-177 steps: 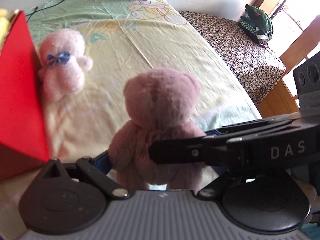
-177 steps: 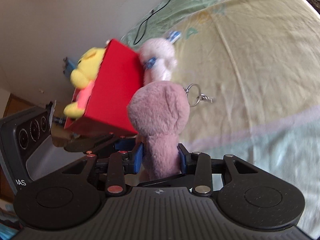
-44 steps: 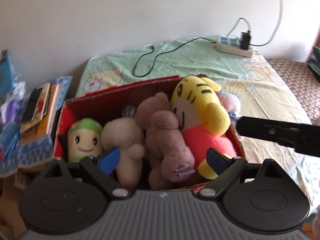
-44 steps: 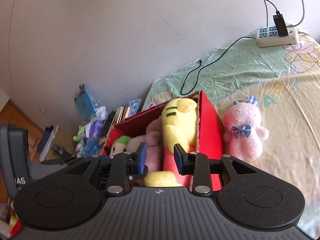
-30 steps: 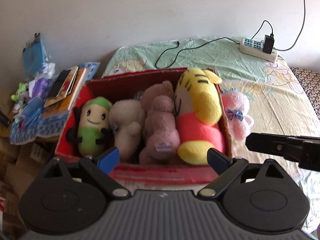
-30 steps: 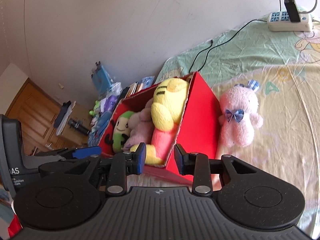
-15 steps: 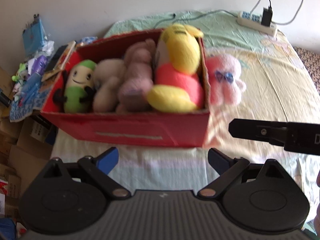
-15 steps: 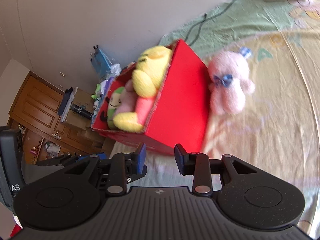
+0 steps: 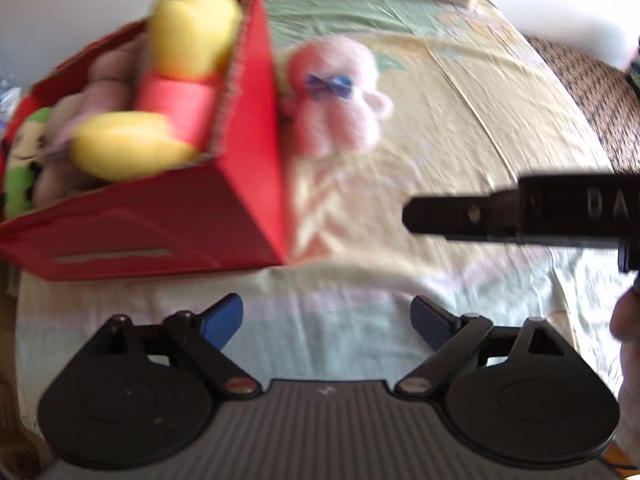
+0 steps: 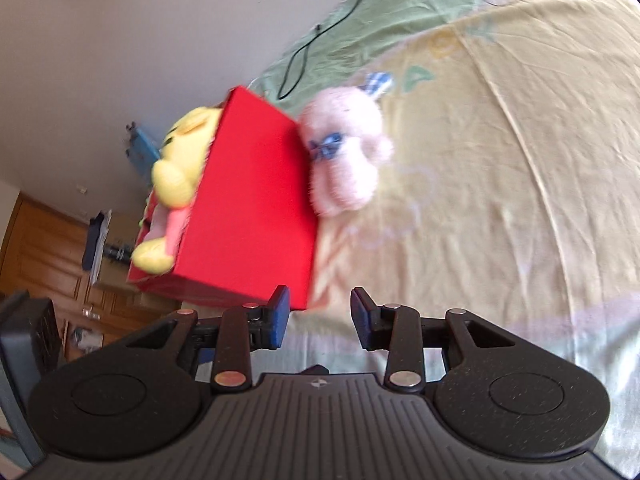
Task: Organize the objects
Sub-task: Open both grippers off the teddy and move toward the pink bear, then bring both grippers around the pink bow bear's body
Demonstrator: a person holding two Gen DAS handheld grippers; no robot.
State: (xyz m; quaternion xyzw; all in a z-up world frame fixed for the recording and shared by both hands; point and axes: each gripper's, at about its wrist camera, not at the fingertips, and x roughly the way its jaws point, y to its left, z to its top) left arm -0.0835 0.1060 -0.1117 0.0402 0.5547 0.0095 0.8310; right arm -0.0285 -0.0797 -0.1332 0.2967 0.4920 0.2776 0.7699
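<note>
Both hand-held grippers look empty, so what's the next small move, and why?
Probably bring the right hand-held gripper, open and empty, forward to the pink plush. It is the only toy outside the red box, lying on the bedsheet against its side.

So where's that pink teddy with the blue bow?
In both views the pink teddy lies on the bed sheet, right against the red box.
</note>
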